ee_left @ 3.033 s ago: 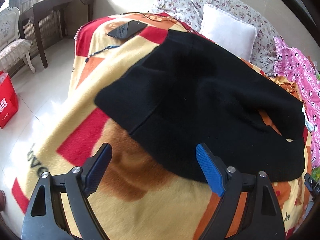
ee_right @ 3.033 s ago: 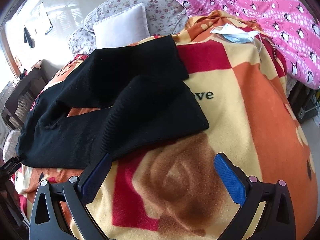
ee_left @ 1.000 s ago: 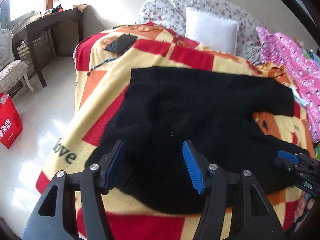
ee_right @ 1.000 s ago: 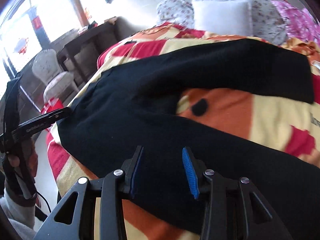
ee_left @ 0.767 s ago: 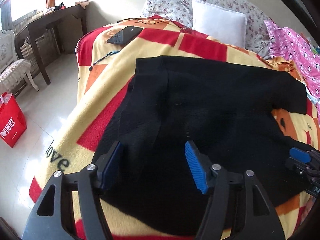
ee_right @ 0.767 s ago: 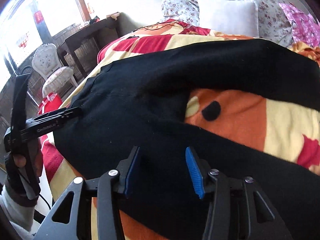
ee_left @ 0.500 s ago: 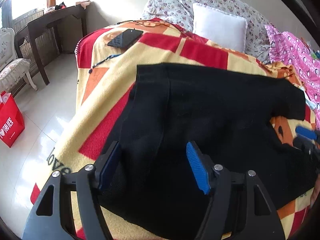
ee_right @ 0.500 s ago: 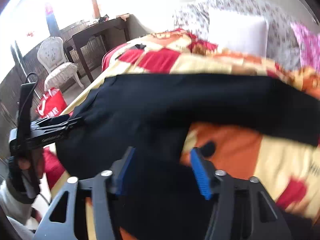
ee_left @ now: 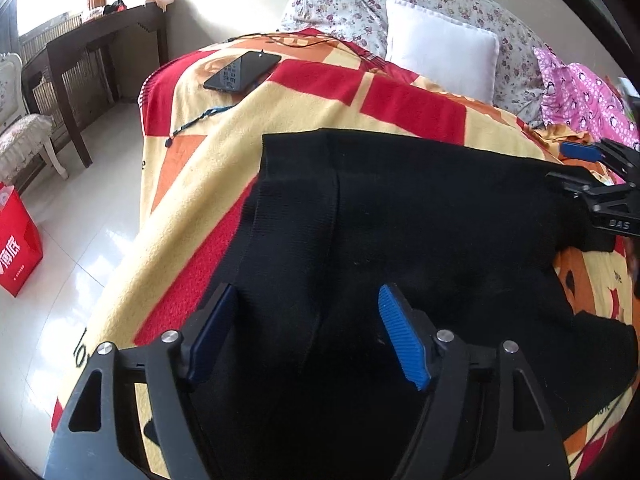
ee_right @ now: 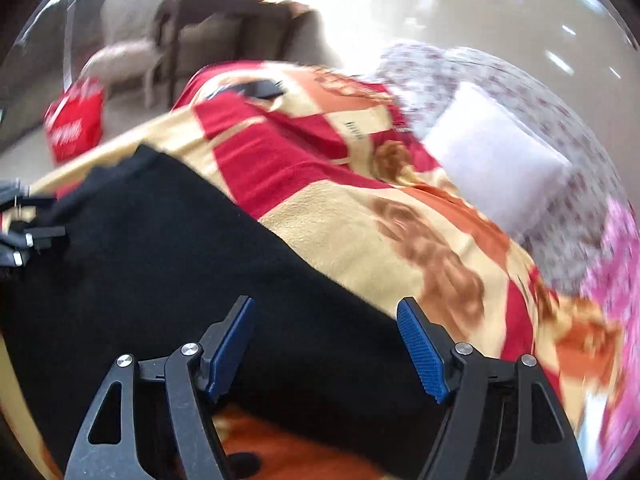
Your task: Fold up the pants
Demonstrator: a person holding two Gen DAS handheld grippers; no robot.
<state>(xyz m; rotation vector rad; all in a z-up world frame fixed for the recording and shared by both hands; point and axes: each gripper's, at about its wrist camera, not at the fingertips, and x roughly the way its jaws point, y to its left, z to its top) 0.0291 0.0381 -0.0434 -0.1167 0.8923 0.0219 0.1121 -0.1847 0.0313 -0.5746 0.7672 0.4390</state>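
Observation:
The black pants (ee_left: 400, 216) lie spread on a red, yellow and orange blanket (ee_left: 320, 92) on the bed. My left gripper (ee_left: 308, 328) is open and empty, low over the waist end of the pants. My right gripper (ee_right: 324, 340) is open and empty above one black leg (ee_right: 200, 260). The right gripper also shows at the right edge of the left wrist view (ee_left: 600, 192). The left gripper shows at the left edge of the blurred right wrist view (ee_right: 20, 232).
A black phone (ee_left: 242, 71) and a cable lie on the blanket's far left corner. A white pillow (ee_left: 440, 56) and floral pillows are at the headboard. A pink quilt (ee_left: 588, 96) is on the right. A red bag (ee_left: 16, 240), a chair and a dark desk (ee_left: 100, 40) stand on the floor at left.
The right gripper has opened wider and swung away toward the far leg and the pillows, its view blurring. The left gripper stayed open over the waist, shifting slightly.

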